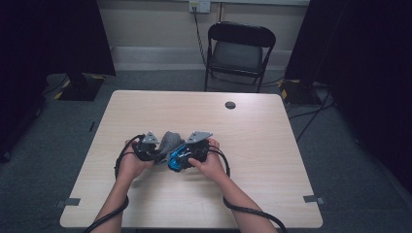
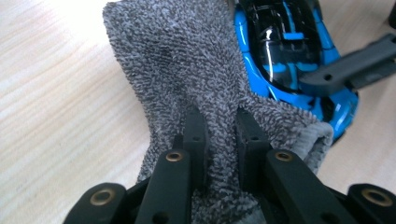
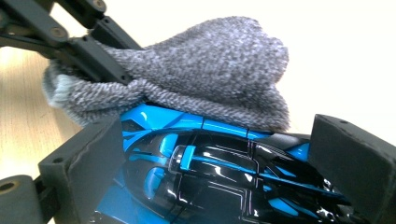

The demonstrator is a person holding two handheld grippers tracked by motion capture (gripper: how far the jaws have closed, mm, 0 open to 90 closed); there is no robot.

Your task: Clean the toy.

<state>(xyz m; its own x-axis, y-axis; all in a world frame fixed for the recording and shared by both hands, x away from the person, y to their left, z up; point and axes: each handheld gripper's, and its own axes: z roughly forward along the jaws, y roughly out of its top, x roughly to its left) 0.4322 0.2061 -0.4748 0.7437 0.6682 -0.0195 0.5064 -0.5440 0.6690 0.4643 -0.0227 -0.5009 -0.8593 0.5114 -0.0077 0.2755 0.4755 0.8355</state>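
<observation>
The left gripper (image 2: 219, 123) pinches the grey terry cloth (image 2: 187, 70); the right gripper (image 3: 210, 154) clamps the blue toy car (image 3: 196, 172). Wipe with light, steady strokes.

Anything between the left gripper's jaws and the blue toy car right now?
Yes: the grey terry cloth, pinched by the left gripper, drapes onto the blue and black toy car; the left gripper view shows it.

Pale wood-grain table (image 1: 272, 145), a blue-and-black toy car (image 1: 176, 160) resting on it beside a grey cloth (image 1: 167, 141)
</observation>
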